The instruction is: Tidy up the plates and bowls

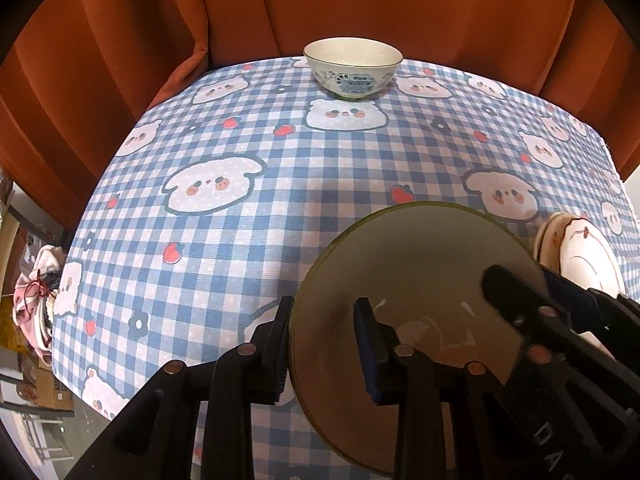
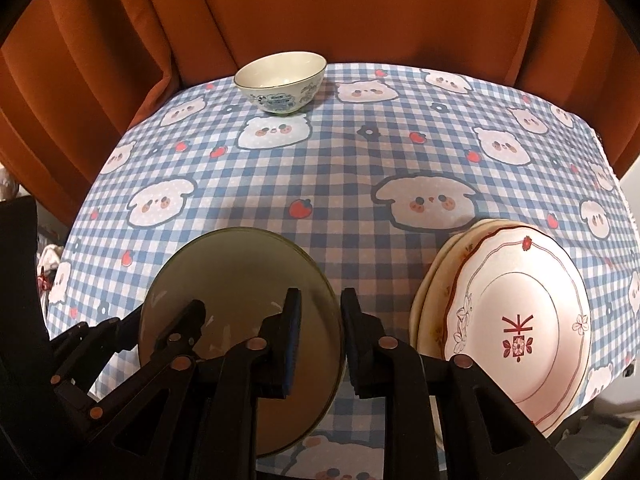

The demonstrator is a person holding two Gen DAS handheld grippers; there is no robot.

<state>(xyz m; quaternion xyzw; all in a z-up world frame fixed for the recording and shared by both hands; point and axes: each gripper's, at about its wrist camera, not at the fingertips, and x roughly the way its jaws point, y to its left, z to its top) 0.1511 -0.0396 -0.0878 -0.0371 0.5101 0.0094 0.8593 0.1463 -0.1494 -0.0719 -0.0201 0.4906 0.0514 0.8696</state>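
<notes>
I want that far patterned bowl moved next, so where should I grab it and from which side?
Take the patterned bowl by its rim, coming from above on the near side, one finger inside and one outside. It stands upright and empty, alone at the tablecloth's far edge, and its thin flared rim suits a narrow pinch better than the round wall.

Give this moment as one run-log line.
near bowl: ungripped | left gripper: open, astride rim | right gripper: open, astride rim | far bowl, plates: apart
</notes>
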